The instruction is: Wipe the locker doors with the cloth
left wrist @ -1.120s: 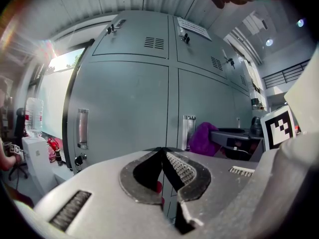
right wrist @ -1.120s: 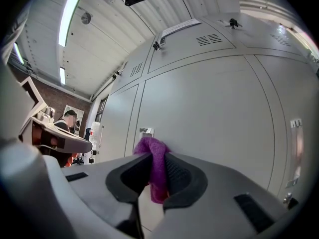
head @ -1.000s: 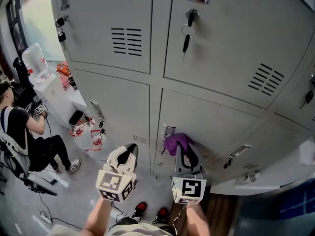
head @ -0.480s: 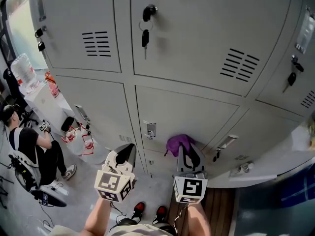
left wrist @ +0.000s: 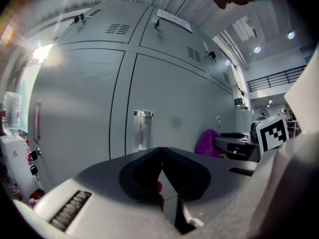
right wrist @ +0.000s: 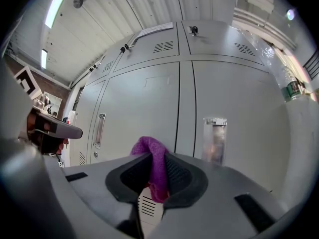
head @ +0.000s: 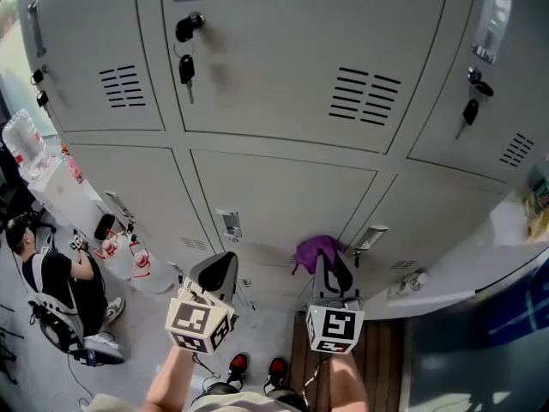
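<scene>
Cloth pinched, first wipe to line up.
At seven o'clock my left gripper (head: pixel 216 271) is closed on nothing. At five o'clock the right gripper (head: pixel 331 273) clamps the purple cloth (head: pixel 316 249), seemingly just short of the lower locker door (head: pixel 274 197). I'd press it flat, then sweep in overlapping passes, clear of the latch (head: pixel 228 223).

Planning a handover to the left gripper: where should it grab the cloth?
Grip the bunched tuft of the cloth that sticks out past the tips of the right gripper; the rest is pinched inside. Probably come from the left, with the left gripper, now shut, opened first.
</scene>
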